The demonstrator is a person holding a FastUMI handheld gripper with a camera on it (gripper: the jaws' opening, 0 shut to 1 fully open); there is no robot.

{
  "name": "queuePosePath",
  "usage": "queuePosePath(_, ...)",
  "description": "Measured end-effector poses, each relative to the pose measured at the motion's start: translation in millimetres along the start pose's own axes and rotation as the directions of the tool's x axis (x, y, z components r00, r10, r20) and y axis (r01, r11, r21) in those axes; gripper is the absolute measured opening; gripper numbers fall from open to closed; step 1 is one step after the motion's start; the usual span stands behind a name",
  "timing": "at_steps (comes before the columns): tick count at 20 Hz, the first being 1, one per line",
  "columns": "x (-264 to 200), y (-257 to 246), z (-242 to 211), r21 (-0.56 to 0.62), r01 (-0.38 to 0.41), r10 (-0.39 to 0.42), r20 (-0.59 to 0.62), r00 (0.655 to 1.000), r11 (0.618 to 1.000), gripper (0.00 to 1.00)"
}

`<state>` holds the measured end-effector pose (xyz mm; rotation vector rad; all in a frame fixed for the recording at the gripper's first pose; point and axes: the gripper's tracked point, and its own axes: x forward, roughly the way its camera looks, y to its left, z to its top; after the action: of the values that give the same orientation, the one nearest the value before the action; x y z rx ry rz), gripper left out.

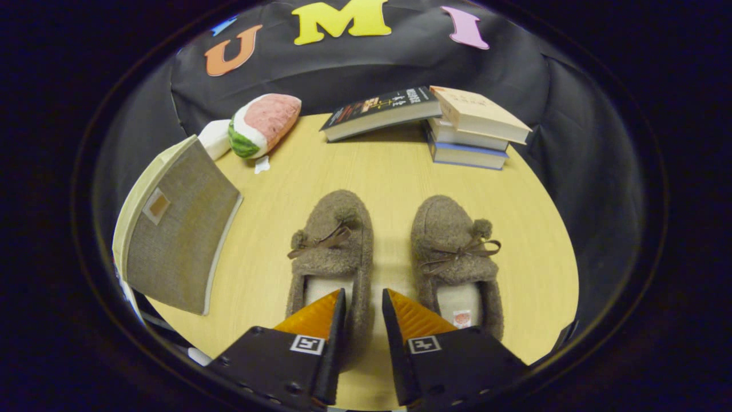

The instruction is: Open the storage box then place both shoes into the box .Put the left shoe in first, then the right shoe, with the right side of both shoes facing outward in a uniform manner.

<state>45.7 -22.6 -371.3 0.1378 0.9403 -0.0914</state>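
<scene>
1. Brown fuzzy left shoe (334, 252) and right shoe (457, 257) sit side by side on the bench (389, 166), just ahead, easy to grab.
2. Gripper (363, 300) hangs released, grasping nothing.
3. Storage box (177, 229), off left, looks shut.

Ahead of me: pale wood tabletop (394, 166), evenly lit; black cloth wall (354, 68) hangs behind its far edge.

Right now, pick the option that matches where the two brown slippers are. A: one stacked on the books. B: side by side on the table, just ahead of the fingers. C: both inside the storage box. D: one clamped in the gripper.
B: the left slipper and right slipper lie on the table, with the gripper open and holding nothing.
</scene>
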Motion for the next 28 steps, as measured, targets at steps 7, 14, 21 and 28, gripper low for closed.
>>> queuePosePath(7, 9.9, 1.6, -3.4, 0.032, -0.015, 0.017, -0.049, 0.999, 0.999, 0.01)
queuePosePath(14, -8.1, 14.5, 3.7, 0.143, -0.063, 0.072, -0.057, 0.996, 0.988, 0.0)
queuePosePath(21, -58.7, 45.6, 30.9, 0.257, -0.115, 0.12, -0.007, 0.993, 0.96, 0.0)
queuePosePath(28, -134.9, 104.4, 99.1, 0.319, -0.159, 0.117, 0.148, 0.982, 0.934, 0.0)
